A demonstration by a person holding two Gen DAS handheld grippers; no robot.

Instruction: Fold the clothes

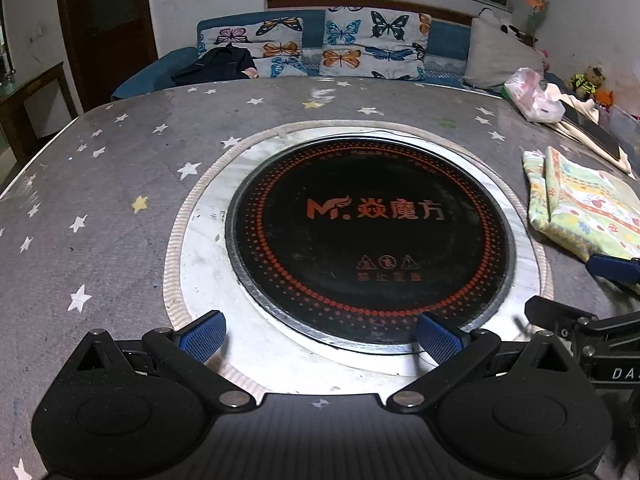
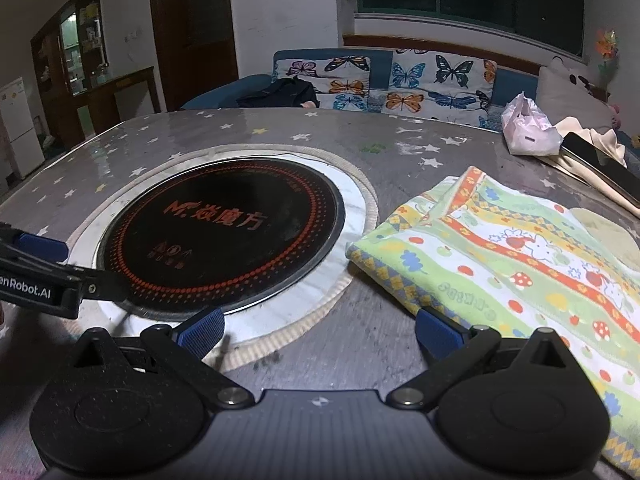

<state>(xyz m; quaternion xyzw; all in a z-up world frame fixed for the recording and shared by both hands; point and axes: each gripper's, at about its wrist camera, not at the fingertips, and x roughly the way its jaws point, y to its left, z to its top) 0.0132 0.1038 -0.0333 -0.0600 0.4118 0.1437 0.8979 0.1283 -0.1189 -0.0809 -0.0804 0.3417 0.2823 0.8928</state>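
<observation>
On my worktop (image 2: 400, 152) the round cooktop (image 2: 224, 236) sits in the middle, with the folded cloth (image 2: 520, 264) just right of it. Behind the cloth lie a plastic bag (image 2: 528, 128) and a phone (image 2: 604, 168). A sofa (image 2: 384, 76) stands beyond the far edge.

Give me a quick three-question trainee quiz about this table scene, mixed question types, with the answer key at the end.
1. True or false: the right hand-held gripper is clamped on the patterned cloth.
2. Multiple choice: what does the left hand-held gripper hover over? A) round cooktop B) pink bag C) sofa
3. Fill in: the star-print table cover is mainly ____.

Key: 1 false; 2 A; 3 grey
</observation>
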